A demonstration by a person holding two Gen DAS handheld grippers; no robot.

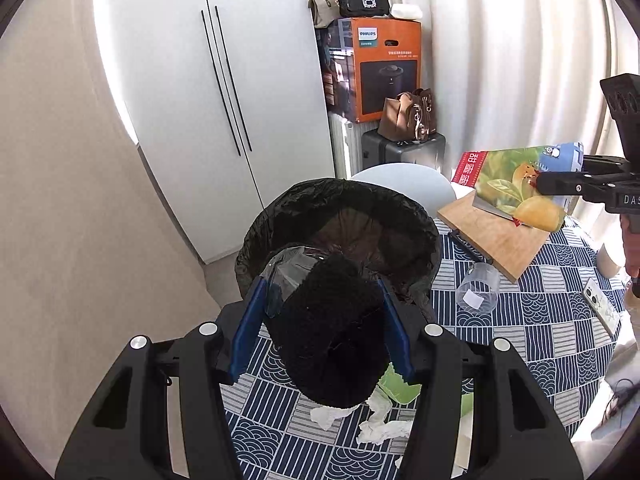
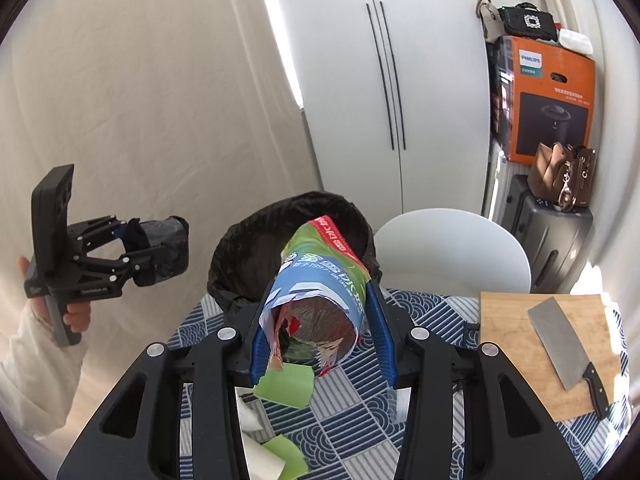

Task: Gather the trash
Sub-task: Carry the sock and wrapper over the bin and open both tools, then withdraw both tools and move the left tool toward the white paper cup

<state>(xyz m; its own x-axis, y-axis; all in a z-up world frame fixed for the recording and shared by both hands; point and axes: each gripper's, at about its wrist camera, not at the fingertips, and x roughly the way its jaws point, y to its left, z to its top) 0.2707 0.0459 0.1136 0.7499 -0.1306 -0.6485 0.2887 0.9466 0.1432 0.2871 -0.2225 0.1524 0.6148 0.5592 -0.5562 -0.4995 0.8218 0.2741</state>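
My left gripper [image 1: 320, 304] is shut on a black fuzzy roll wrapped in clear plastic [image 1: 332, 320] and holds it in front of the black-lined trash bin [image 1: 416, 216]. It also shows in the right wrist view [image 2: 160, 248], up at the left of the bin [image 2: 240, 240]. My right gripper [image 2: 316, 320] is shut on a crumpled green and blue snack bag [image 2: 320, 276], held above the table edge just before the bin. The bag also shows in the left wrist view [image 1: 516, 184], above the cutting board. White tissues [image 1: 380, 424] and green paper scraps [image 2: 288, 388] lie on the tablecloth.
A wooden cutting board [image 2: 504, 320] with a cleaver [image 2: 560, 344] lies at the right. A clear plastic cup [image 1: 478, 288] and a phone [image 1: 600, 304] lie on the blue patterned tablecloth [image 1: 540, 320]. A white chair [image 2: 452, 244], a suitcase [image 2: 548, 232] and a wardrobe [image 2: 380, 80] stand behind.
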